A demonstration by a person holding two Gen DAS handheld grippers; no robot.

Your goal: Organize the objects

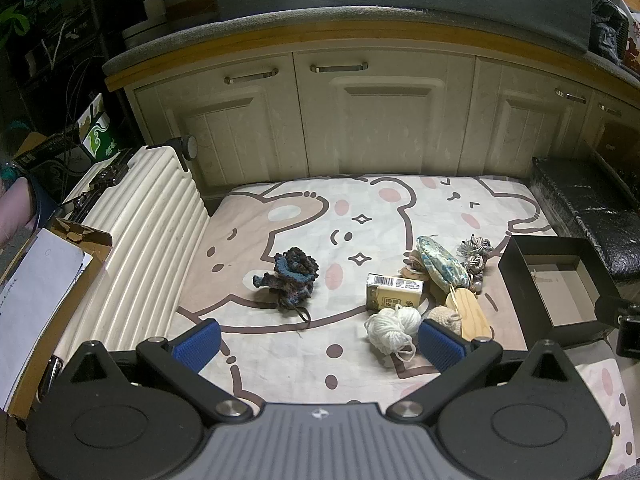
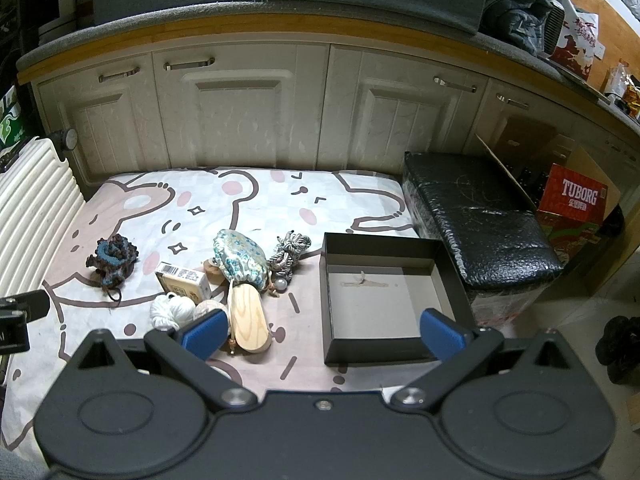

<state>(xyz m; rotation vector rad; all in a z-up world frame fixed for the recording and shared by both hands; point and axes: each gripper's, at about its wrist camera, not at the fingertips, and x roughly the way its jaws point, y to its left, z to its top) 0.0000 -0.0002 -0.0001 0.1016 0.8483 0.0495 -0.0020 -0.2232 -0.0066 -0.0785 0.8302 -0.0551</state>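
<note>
On the cartoon-print mat (image 1: 304, 216) lie a dark blue-brown crochet piece (image 1: 291, 276) (image 2: 112, 258), a small yellow carton (image 1: 394, 293) (image 2: 184, 282), a white yarn ball (image 1: 394, 328) (image 2: 170, 312), a floral pouch (image 1: 442, 266) (image 2: 240, 260), a wooden oval block (image 1: 472, 314) (image 2: 248, 320), a beige knit ball (image 1: 442, 316) and a grey knotted cord (image 1: 476, 256) (image 2: 290, 254). An empty black box (image 1: 560, 284) (image 2: 384, 300) stands to their right. My left gripper (image 1: 320, 344) is open above the mat's near part. My right gripper (image 2: 322, 334) is open over the box's near edge.
A white ribbed suitcase (image 1: 136, 256) lies along the mat's left side, with a cardboard box of papers (image 1: 44, 304) beside it. A black wrapped bench (image 2: 480, 224) stands right of the box. Cream cabinet doors (image 2: 256, 112) close off the back. A red Tuborg carton (image 2: 576, 200) stands far right.
</note>
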